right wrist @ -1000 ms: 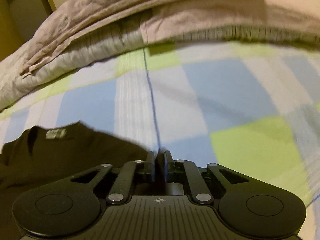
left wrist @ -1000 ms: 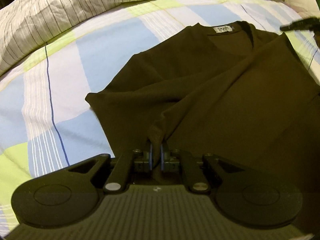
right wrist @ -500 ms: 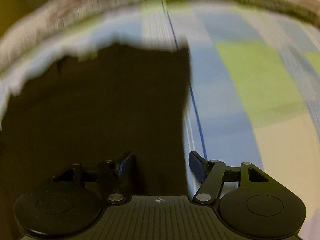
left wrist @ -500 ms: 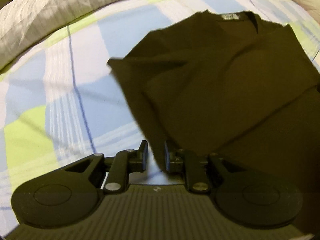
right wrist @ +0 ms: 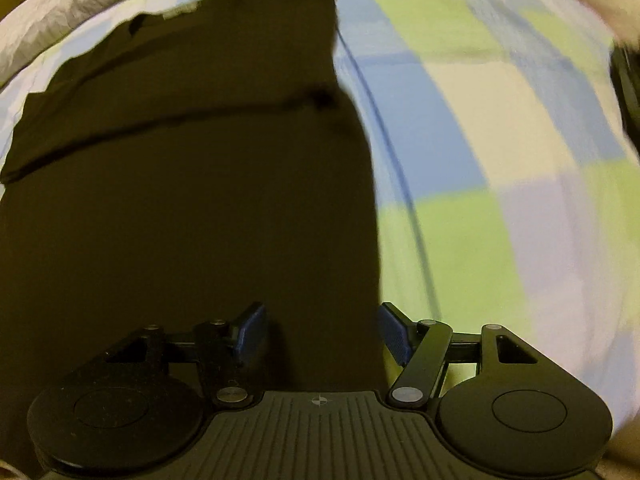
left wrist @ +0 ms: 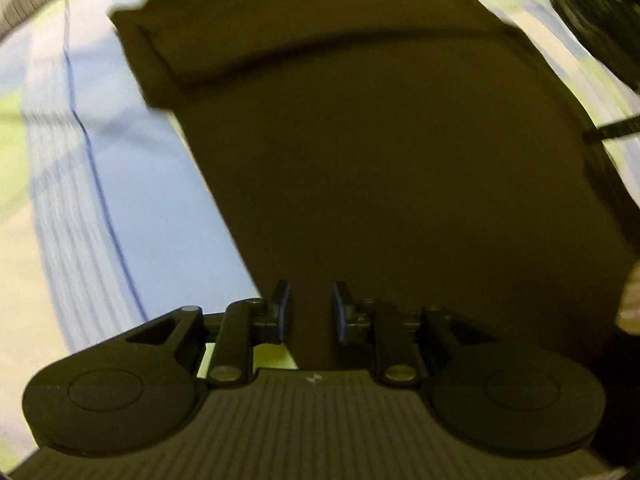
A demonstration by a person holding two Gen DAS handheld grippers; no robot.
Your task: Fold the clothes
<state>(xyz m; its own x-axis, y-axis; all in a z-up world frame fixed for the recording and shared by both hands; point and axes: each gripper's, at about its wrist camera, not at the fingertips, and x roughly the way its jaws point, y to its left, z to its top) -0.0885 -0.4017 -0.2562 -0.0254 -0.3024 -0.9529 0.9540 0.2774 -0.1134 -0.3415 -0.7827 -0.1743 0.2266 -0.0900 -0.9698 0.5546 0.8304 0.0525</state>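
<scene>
One dark shirt [left wrist: 380, 180], one checked bedsheet [right wrist: 480, 160], two hand-held grippers.

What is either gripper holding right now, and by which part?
Nothing. The left gripper has just been opening, and the right gripper stands open too; both hang over the dark shirt, gripping none of it.

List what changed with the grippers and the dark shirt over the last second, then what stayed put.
Both grippers let go: the left gripper, earlier pinching a sleeve fold, and the right gripper have just been opening, and now hang apart above the dark shirt, touching nothing. Both sleeves now lie folded across the body. The checked bedsheet stayed as it was.
</scene>
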